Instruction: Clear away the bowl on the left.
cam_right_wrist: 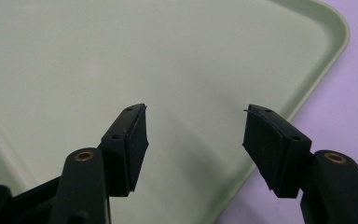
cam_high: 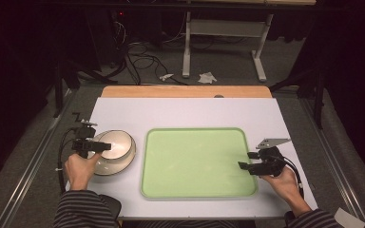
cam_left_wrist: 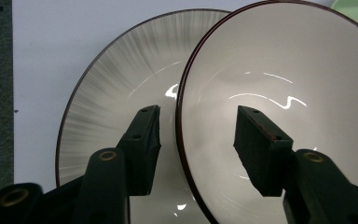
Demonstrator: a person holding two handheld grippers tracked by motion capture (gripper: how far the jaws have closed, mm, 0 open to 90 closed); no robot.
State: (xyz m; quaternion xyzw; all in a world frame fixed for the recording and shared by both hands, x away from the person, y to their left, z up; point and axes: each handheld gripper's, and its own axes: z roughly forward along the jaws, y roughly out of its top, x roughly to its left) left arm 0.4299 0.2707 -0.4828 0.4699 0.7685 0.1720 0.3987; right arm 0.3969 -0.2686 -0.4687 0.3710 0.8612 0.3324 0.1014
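My left gripper [cam_left_wrist: 198, 135] straddles the rim of the upper bowl [cam_left_wrist: 284, 93], which sits tilted inside the lower bowl [cam_left_wrist: 116, 93] at the left of the tabletop [cam_high: 185, 111], beside the green tray [cam_high: 197, 161]; its pads are apart from the rim. My right gripper [cam_right_wrist: 196, 140] hangs released over the tray's edge

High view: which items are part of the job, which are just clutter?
In the job:
- upper bowl, rim between the left gripper pads, no contact visible
- lower bowl beneath it
- green tray, right gripper open over it

Lying about:
- crumpled paper on the floor
- floor cables
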